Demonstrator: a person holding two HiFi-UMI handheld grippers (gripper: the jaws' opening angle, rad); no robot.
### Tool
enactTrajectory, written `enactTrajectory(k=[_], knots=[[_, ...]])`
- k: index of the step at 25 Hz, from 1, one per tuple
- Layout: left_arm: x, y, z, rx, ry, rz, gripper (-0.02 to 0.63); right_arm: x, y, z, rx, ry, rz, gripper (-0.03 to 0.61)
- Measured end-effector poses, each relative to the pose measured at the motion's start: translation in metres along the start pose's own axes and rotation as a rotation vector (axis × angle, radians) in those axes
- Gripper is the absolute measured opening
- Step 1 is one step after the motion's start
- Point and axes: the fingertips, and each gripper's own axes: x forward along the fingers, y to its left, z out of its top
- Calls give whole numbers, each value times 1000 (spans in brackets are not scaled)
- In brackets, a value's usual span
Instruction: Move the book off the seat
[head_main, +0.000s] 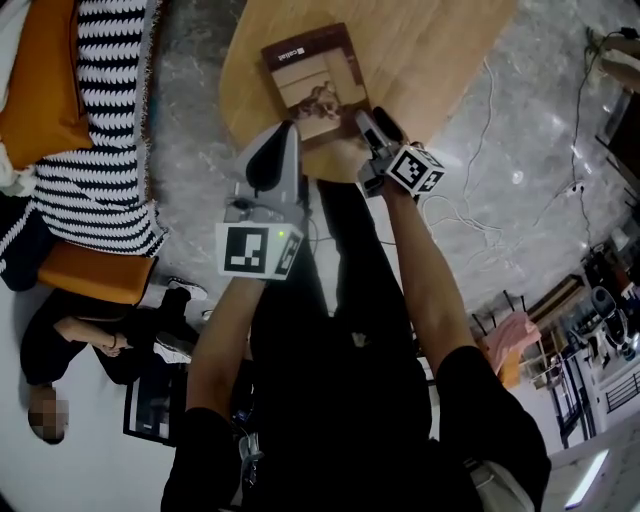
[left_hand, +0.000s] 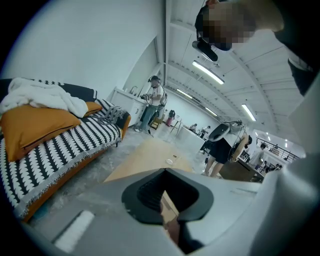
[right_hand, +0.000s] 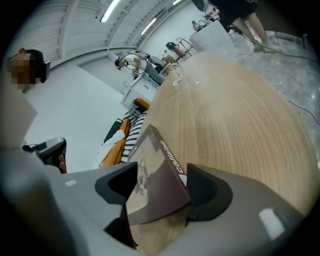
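Starting at the left, a sofa (head_main: 110, 120) under a striped blanket stands beside the table (head_main: 440, 50). The left tongs (head_main: 289, 128) are closed, tips together, just at the near left corner of the book (head_main: 318, 80); whether they touch it I cannot tell. The brown book lies flat on the round wooden table, close to its near edge. The right tongs (head_main: 372, 118) stand wide apart with the book's near right corner between them, not clamped on it.
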Motion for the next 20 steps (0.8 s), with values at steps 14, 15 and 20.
enactTrajectory(k=[14,15,20], knots=[[-13,-14,21,16,-24,-8,6,-15,11,2,-92,52,-69,294],[-14,-16,23,17,-26,-10,6,-17,12,1,-96,58,-75,287],[-20,-28,37,13,-36,-5,6,-24,20,2,-129,78,-99,231]])
